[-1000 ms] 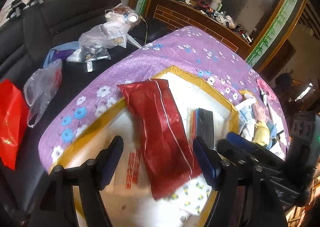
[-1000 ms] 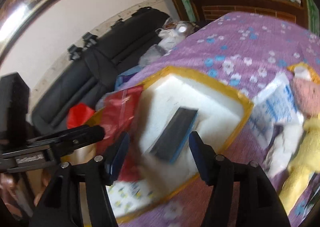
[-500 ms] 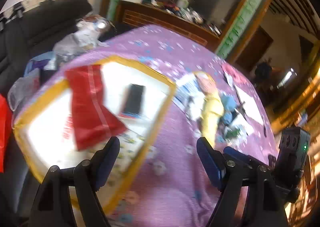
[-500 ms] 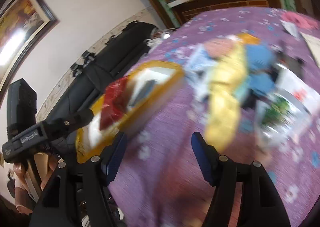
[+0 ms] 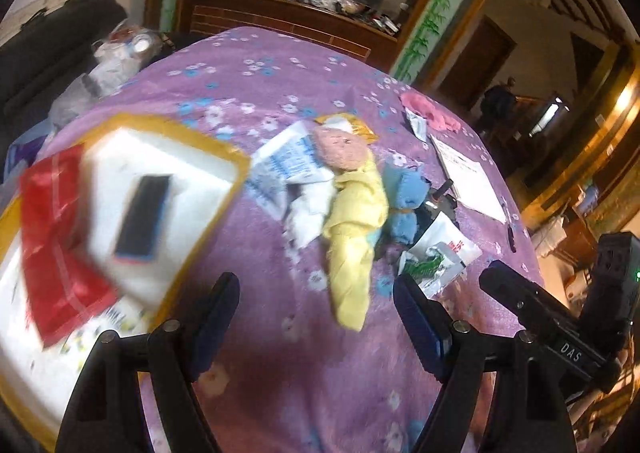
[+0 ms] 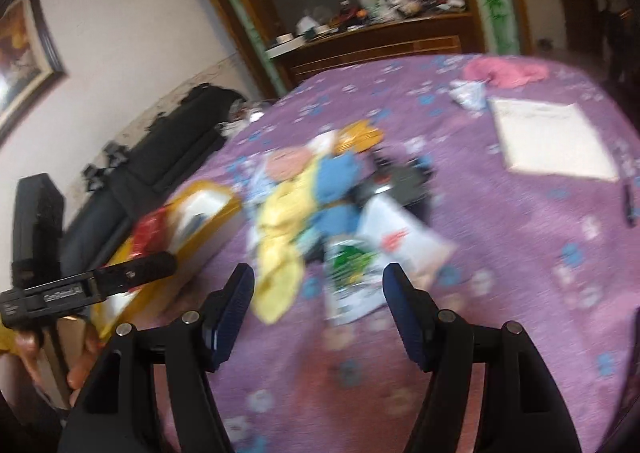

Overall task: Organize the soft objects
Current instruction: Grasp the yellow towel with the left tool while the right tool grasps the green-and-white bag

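Note:
A pile of soft things lies on the purple flowered table (image 5: 280, 85): a yellow cloth (image 5: 356, 221) with a pink round head (image 5: 340, 147), blue cloths (image 5: 404, 193), white tissue packs (image 5: 288, 169) and a green-printed bag (image 5: 436, 257). The pile also shows, blurred, in the right wrist view (image 6: 280, 221). A yellow-rimmed white box (image 5: 224, 153) at the left holds a red pouch (image 5: 56, 237) and a dark flat sponge (image 5: 142, 215). My left gripper (image 5: 316, 309) is open and empty just before the yellow cloth. My right gripper (image 6: 318, 301) is open and empty before the pile.
A pink cloth (image 5: 428, 113) and a white sheet (image 5: 468, 177) lie at the table's far right, with a pen (image 6: 629, 201) beside the sheet. A black sofa (image 6: 168, 149) with plastic bags stands at the left. A cluttered wooden sideboard (image 5: 296, 13) stands behind.
Both grippers have swung right, from over the white box to the pile of soft things. Both stay open and empty. The red pouch and sponge remain in the box.

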`<state>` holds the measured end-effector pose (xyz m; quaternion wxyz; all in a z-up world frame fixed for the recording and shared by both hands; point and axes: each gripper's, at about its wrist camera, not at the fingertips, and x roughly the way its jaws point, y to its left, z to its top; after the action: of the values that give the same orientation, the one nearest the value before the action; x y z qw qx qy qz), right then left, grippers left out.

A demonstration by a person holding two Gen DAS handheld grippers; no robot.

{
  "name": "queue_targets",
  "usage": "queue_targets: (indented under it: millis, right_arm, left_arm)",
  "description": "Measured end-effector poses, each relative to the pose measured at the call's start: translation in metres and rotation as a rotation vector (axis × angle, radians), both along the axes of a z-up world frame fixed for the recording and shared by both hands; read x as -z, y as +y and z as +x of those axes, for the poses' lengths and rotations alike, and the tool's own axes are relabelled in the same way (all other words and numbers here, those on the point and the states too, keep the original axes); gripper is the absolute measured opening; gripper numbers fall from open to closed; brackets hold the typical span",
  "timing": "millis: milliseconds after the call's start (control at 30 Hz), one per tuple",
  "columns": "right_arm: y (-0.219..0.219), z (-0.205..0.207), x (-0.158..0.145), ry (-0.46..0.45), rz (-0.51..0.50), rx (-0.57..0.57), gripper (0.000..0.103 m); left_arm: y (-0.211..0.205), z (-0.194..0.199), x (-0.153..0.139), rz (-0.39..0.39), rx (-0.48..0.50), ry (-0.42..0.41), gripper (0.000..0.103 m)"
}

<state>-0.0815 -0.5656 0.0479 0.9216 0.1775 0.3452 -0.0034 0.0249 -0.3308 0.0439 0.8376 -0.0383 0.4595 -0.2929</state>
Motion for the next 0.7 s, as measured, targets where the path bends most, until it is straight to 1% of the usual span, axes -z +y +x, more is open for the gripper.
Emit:
queue_targets:
  millis: [100, 167, 233, 300, 367, 433, 500, 533, 567, 600, 633, 700]
  right_arm:
    - [-0.010, 0.011, 0.007, 0.014, 0.012, 0.010, 0.066]
    - [-0.008, 0.018, 0.009, 0.009, 0.021, -0.025, 0.066]
    - [-0.001, 0.028, 0.009, 0.004, -0.019, -0.059, 0.066]
    - [0.002, 0.041, 0.017, 0.041, -0.095, -0.085, 0.066]
    - [0.005, 0.046, 0.024, 0.066, -0.109, -0.111, 0.066]
    - [0.011, 0.046, 0.033, 0.085, -0.119, -0.146, 0.066]
    - [0.018, 0.047, 0.044, 0.126, -0.153, -0.156, 0.059]
    - [0.021, 0.046, 0.046, 0.132, -0.168, -0.169, 0.054]
    - [0.025, 0.044, 0.046, 0.132, -0.173, -0.189, 0.054]
    - [0.026, 0.043, 0.046, 0.131, -0.157, -0.212, 0.054]
    - [0.025, 0.042, 0.047, 0.136, -0.134, -0.229, 0.054]
    - [0.024, 0.039, 0.048, 0.151, -0.121, -0.228, 0.054]
  left_arm:
    - [-0.017, 0.012, 0.006, 0.020, 0.021, 0.001, 0.082]
    - [-0.029, 0.020, 0.013, 0.031, 0.042, 0.017, 0.082]
    - [-0.037, 0.027, 0.015, 0.043, 0.052, 0.012, 0.082]
    - [-0.047, 0.038, 0.016, 0.049, 0.049, 0.008, 0.082]
    - [-0.056, 0.046, 0.017, 0.047, 0.063, 0.025, 0.082]
    - [-0.066, 0.052, 0.016, 0.042, 0.082, 0.016, 0.082]
    - [-0.080, 0.059, 0.019, 0.064, 0.102, 0.001, 0.082]
    - [-0.084, 0.061, 0.022, 0.074, 0.104, -0.001, 0.079]
    - [-0.091, 0.063, 0.026, 0.084, 0.107, 0.004, 0.073]
    - [-0.096, 0.065, 0.031, 0.092, 0.118, 0.018, 0.056]
    - [-0.101, 0.066, 0.037, 0.108, 0.136, 0.035, 0.048]
    - [-0.104, 0.062, 0.040, 0.126, 0.139, -0.001, 0.047]
